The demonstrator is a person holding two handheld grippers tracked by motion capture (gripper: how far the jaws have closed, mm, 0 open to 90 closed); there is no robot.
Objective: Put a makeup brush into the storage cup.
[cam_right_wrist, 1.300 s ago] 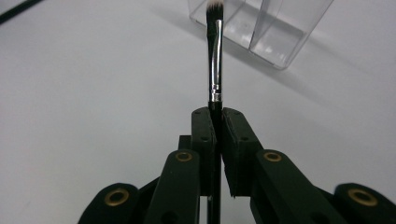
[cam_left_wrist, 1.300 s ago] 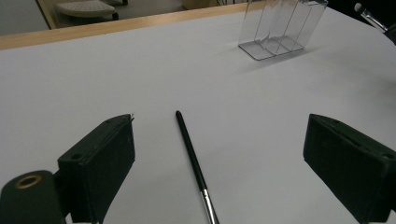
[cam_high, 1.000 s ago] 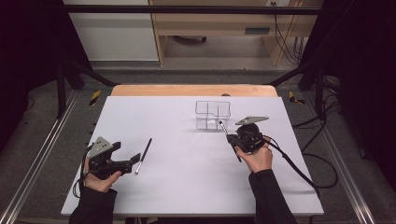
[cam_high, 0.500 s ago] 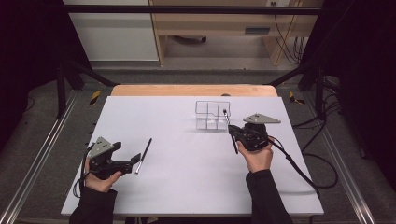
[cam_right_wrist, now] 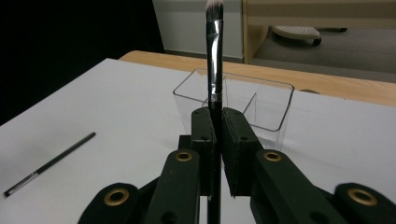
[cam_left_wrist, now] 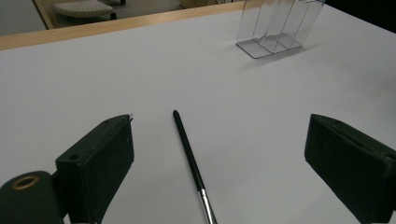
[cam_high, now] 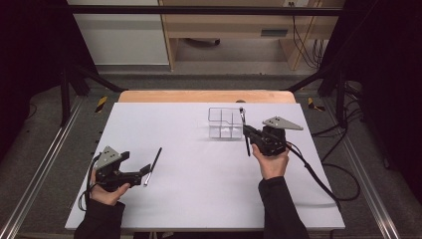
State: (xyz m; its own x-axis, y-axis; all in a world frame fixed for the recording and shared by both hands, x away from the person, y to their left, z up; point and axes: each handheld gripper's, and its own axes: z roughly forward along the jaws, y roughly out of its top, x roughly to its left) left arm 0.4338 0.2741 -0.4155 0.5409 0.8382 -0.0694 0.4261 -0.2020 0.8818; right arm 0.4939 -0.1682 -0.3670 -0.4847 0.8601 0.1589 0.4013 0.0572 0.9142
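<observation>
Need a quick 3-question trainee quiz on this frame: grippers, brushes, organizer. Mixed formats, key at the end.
1. True or false: the right gripper is shut on a makeup brush held upright, bristles up.
2. Multiple choice: the thin black brush on the table lies
A. inside the clear organizer
B. between the open jaws of the left gripper, ungripped
C. under the right hand
3. Fill in: the clear organizer stands on the white table toward its ____ edge, seen from the person.

Key: 1 true; 2 B; 3 far
</observation>
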